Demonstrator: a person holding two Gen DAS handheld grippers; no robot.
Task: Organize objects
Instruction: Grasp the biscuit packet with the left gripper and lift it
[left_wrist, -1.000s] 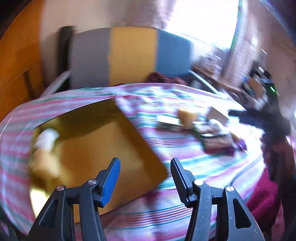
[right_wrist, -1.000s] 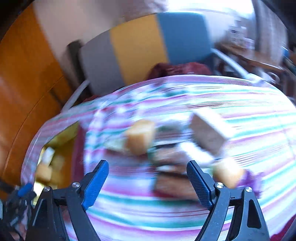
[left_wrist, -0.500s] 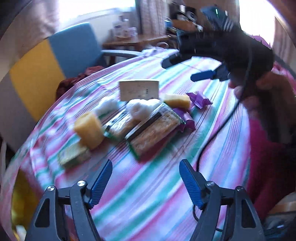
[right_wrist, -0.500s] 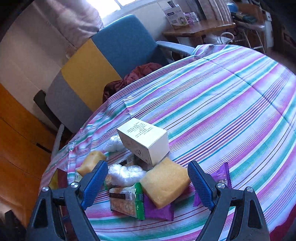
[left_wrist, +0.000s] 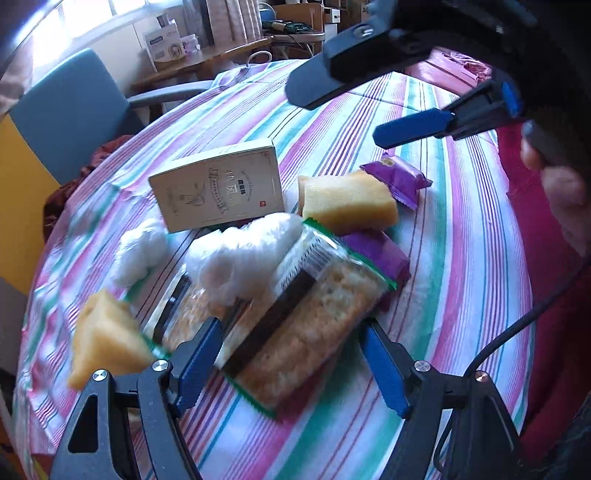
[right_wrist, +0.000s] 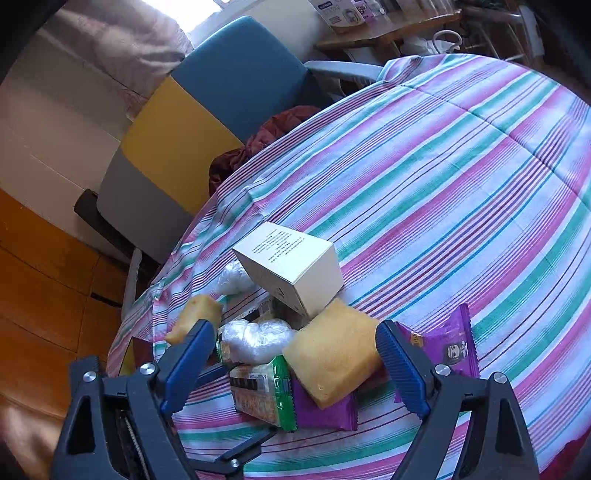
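Left gripper (left_wrist: 291, 363) jaws, just opened wide, straddle the cracker packet (left_wrist: 306, 325) mid-pile near the tabletop's (right_wrist: 461, 192) near edge; right gripper (right_wrist: 295, 365) gapes empty; close squarely across the packet's width.

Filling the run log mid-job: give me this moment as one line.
left gripper: open, over cracker pack | right gripper: open, around sponge | nothing held | box, purple packets on table

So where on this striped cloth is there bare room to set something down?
Bare cloth stretches wide beyond the white box toward the far edge. It is crowded nearer: yellow sponge, purple packet, cracker pack and white wads touch or overlap.
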